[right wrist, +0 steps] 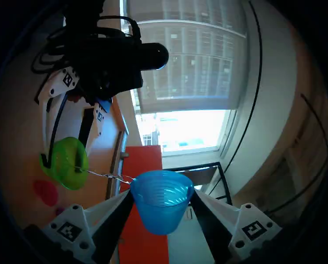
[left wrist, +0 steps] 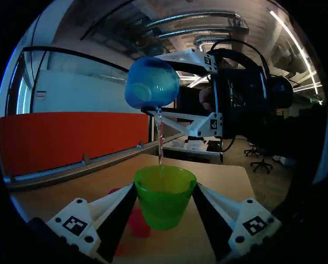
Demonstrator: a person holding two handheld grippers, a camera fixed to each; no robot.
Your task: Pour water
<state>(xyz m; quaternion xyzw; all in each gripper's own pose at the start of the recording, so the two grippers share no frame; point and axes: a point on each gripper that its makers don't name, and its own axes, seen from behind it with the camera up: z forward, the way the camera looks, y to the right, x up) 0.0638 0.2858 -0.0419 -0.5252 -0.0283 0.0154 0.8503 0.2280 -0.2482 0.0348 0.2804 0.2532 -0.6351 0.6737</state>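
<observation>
Translucent and bright, the green cup point(left wrist: 165, 200); translucent with faint ringed ribbing, the blue cup point(left wrist: 151, 82). Clear water point(left wrist: 159, 145). White fingers point(left wrist: 96, 210), black on the inner faces, each with a black-and-white square marker point(left wrist: 74, 225). Black housing point(left wrist: 243, 99). Pale tan table point(left wrist: 216, 176). Orange-red partition point(left wrist: 71, 138). Pink-red pieces point(left wrist: 139, 223). Grey ceiling point(left wrist: 120, 26) with white light strips point(left wrist: 291, 39).

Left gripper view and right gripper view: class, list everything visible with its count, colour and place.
green cup: one, green, upright over the table
blue cup: one, blue, tipped above the green cup
water: one stream, clear, falling from blue cup into green cup
pink objects: at least two, pink, on table beside green cup
table: one, light wood, under the cups
partition: one, orange, behind the table
office chairs: two, dark, background floor
left gripper: one, white and black, shut on green cup
right gripper: one, white and black, shut on blue cup
</observation>
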